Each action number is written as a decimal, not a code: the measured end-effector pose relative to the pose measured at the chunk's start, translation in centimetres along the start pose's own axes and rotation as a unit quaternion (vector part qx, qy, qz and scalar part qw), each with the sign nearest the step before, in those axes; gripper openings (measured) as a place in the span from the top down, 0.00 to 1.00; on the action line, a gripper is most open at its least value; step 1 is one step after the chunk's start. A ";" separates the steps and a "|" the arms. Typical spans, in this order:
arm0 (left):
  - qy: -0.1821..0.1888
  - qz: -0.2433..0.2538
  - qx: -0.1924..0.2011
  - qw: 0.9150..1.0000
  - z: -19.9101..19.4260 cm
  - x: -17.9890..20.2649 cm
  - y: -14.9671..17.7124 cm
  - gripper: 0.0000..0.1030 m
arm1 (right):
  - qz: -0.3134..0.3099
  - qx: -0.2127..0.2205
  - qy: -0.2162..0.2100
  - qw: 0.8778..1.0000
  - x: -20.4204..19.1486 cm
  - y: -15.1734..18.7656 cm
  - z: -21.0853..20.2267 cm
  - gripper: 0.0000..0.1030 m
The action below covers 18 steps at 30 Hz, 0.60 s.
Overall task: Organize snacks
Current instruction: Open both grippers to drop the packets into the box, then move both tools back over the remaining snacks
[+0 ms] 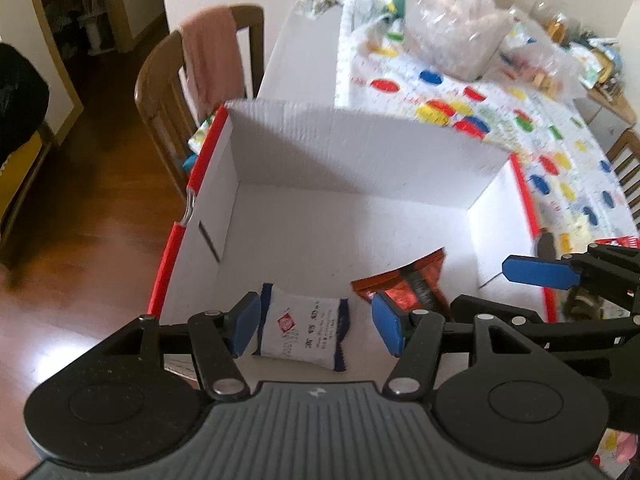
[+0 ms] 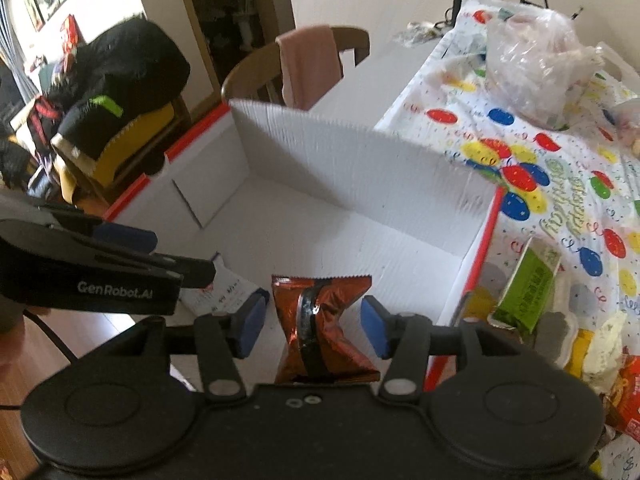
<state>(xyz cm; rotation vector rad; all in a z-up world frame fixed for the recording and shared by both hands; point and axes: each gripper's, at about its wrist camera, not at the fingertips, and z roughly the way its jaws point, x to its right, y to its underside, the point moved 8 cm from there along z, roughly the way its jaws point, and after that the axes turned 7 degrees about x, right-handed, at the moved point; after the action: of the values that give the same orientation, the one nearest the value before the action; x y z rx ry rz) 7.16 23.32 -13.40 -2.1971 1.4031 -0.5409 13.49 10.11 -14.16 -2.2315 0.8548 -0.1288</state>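
Here two hand-held grippers hover side by side over the near end of a white cardboard box [image 1: 352,148] with red-edged rims, standing on a table [image 2: 560,208] under a balloon-print cloth. The left gripper [image 1: 316,326] has its jaws spread; a white snack packet [image 1: 304,332] lies on the box floor directly below and between the blue pads, untouched, its long axis running roughly across the jaw gap. The right gripper [image 2: 314,330] also has its jaws spread, with a shiny orange-brown snack packet [image 2: 324,324] between the pads but free of them, its crimped ends pointing away from and toward the camera. Each packet sits by the box's near edge, the white one toward the left wall, so each gripper is nearest its own packet. More snacks, including a green packet [image 2: 528,292], wait on the table beyond the box's right rim. The near box wall is hidden by the gripper bodies, and motion blur softens the print on the wrappers.
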 end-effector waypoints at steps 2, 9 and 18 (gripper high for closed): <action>0.010 0.004 0.009 1.000 -0.8 0.5 -0.3 0.41 | 0.006 0.012 -0.002 1.000 0.1 -0.3 -1.0 0.47; 0.028 0.012 0.054 0.998 -3.4 2.3 -1.3 0.40 | 0.030 0.052 -0.003 0.998 1.1 -1.4 -4.5 0.39; 0.067 0.032 0.113 0.991 -6.8 6.0 -2.2 0.30 | 0.058 0.106 -0.004 0.993 3.0 -1.9 -9.3 0.27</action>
<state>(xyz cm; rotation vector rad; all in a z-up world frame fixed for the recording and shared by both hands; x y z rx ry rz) 7.36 17.39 -6.16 -1.9617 1.3987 -0.7971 13.75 3.61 -6.59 -1.9794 0.9196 -0.1493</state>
